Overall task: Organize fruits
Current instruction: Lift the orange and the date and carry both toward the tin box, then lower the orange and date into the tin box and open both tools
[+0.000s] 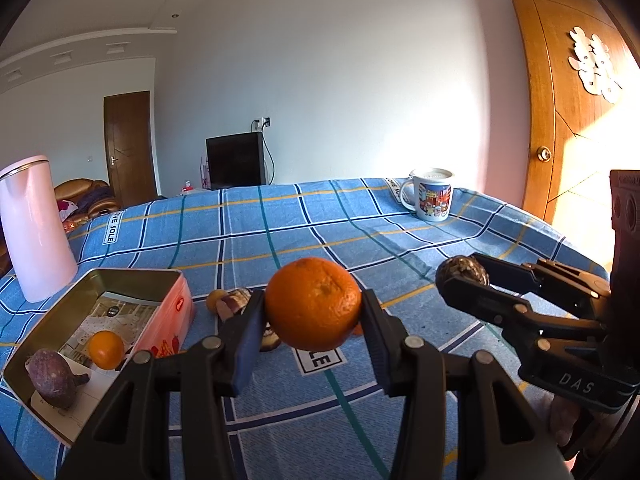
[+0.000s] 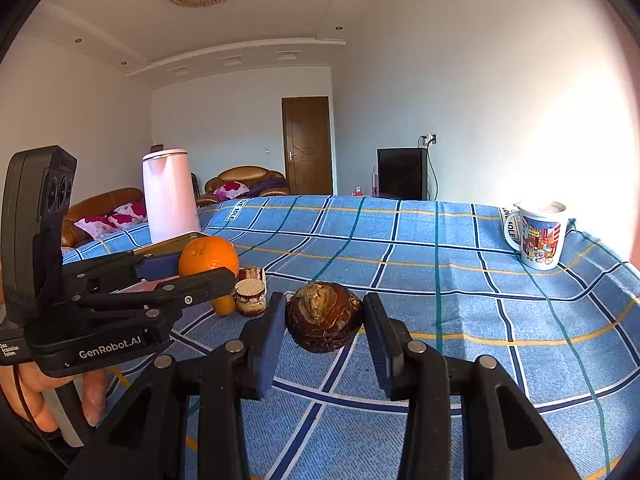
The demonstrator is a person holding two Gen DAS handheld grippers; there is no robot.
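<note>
Fruits are the job: at the near left an open tin (image 1: 168, 280) already holds a small orange (image 1: 106, 349) and a purplish fruit (image 1: 52, 378). Just right of it, the left gripper (image 1: 314, 320) pinches a large orange (image 1: 313, 304) between its pads, clear of the checked cloth (image 1: 280, 216). I would swing it left over the tin's near wall, lower it beside the small orange, then release. Farther right, the right gripper (image 2: 324, 326) clamps a dark brown, knobbly fruit (image 2: 324, 316); it should wait well apart, so the grippers do not collide.
</note>
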